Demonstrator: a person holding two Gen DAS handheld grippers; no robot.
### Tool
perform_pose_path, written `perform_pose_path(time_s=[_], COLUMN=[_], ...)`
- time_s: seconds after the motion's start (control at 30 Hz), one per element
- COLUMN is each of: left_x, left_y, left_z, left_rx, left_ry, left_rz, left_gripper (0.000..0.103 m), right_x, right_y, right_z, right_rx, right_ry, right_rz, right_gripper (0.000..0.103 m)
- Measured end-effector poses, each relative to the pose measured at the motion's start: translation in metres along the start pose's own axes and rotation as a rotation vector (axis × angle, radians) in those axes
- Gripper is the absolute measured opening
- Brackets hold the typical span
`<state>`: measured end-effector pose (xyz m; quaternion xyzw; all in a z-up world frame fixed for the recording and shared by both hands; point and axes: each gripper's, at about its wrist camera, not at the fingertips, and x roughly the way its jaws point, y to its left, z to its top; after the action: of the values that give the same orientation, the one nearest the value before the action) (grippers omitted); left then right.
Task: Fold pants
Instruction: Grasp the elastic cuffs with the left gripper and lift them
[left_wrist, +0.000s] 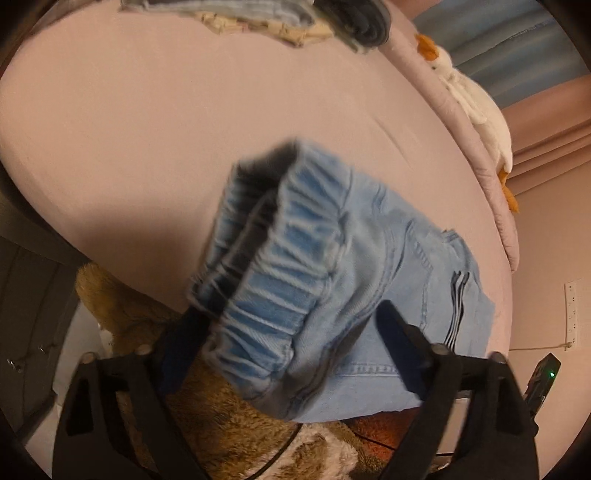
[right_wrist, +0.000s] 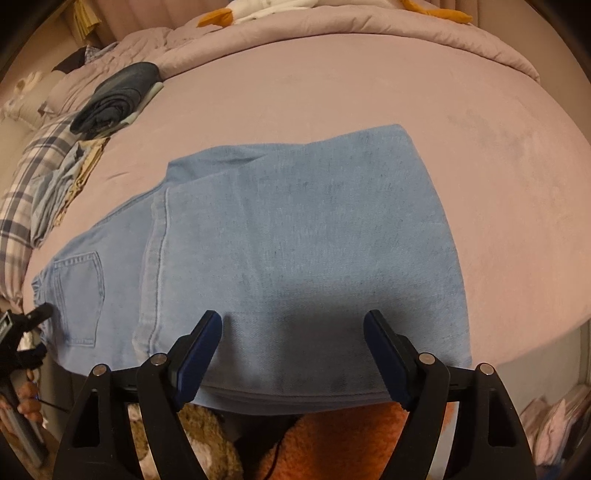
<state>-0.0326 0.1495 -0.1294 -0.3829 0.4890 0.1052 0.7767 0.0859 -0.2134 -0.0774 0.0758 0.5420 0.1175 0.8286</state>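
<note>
Light blue denim pants (right_wrist: 295, 236) lie on the pink bed, folded lengthwise with the legs doubled over. In the left wrist view their elastic waistband (left_wrist: 280, 266) bunches up close in front of my left gripper (left_wrist: 291, 325), whose jaws stand wide apart on either side of the waistband without pinching it. My right gripper (right_wrist: 293, 332) is open too, its blue-padded fingers (right_wrist: 201, 350) resting over the near folded edge of the legs. A back pocket (right_wrist: 79, 295) shows at the left. The left gripper also shows at the far left of the right wrist view (right_wrist: 26, 332).
A rolled dark garment (right_wrist: 114, 99) and a pile of plaid and beige clothes (right_wrist: 44, 184) lie at the bed's far left. A white plush goose (left_wrist: 469, 99) rests on the bunched duvet (right_wrist: 369, 33). Brown and orange plush (right_wrist: 332, 443) lies below the bed's near edge.
</note>
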Motion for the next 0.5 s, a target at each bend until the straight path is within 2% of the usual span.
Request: perform_pose_path(time_s=[0.07, 0.13, 0.27, 0.4, 0.5], left_x=[0.0, -0.002, -0.007, -0.024, -0.041], left_y=[-0.007, -0.013, -0.009, -0.028, -0.045], left_z=[-0.002, -0.006, -0.005, -0.008, -0.008], left_rx=[0.033, 0.068, -0.017, 0.031, 0.066], left_ry=[-0.02, -0.024, -0.018, -0.057, -0.1], left_rz=[0.046, 0.067, 0.028, -0.002, -0.052], left_gripper=[0.077, 0.061, 0.047, 0.029, 0.027], right_x=[0.0, 0.0, 0.001, 0.001, 0.0], right_y=[-0.001, -0.003, -0.008, -0.012, -0.015], right_z=[0.001, 0.001, 0.001, 0.002, 0.002], right_rx=[0.006, 0.014, 0.039, 0.058, 0.075], right_ry=[0.001, -0.002, -0.007, -0.015, -0.019], right_rz=[0.0, 0.006, 0.023, 0.038, 0.056], right_gripper=[0.079, 0.079, 0.079, 0.079, 0.079])
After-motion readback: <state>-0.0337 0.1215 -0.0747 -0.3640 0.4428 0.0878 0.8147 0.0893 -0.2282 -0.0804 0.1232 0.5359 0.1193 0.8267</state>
